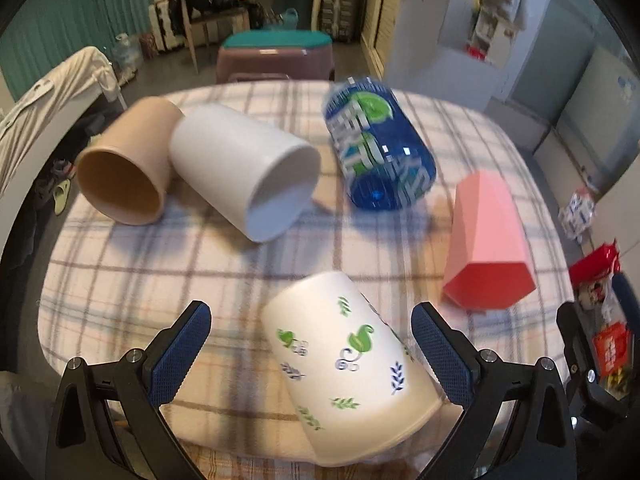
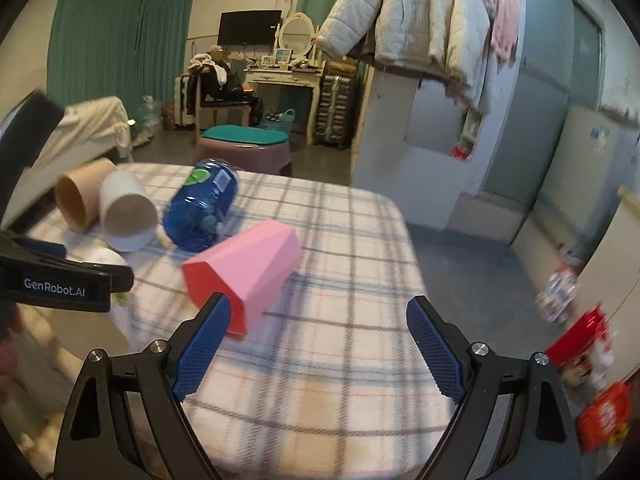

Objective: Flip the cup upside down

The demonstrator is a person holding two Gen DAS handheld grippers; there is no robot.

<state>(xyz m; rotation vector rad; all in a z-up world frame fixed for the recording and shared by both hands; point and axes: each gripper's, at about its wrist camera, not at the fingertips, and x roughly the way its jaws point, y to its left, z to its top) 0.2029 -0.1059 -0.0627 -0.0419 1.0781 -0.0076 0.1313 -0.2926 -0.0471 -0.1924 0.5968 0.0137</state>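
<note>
Several cups lie on their sides on a plaid-covered table (image 1: 132,264). A white cup with green and blue leaf prints (image 1: 348,364) lies between the fingers of my open left gripper (image 1: 312,356), untouched by the pads. Beyond it lie a beige cup (image 1: 124,164), a plain white cup (image 1: 248,172), a blue printed cup (image 1: 380,148) and a pink faceted cup (image 1: 488,240). My right gripper (image 2: 316,344) is open and empty over the table (image 2: 340,280), with the pink cup (image 2: 244,268) just ahead of its left finger. The left gripper body (image 2: 56,284) shows at the left.
Red and white packages (image 2: 584,352) lie on the floor right of the table. A stool with a teal cushion (image 2: 244,144) stands beyond the far table edge. A bed (image 1: 48,100) is at the left.
</note>
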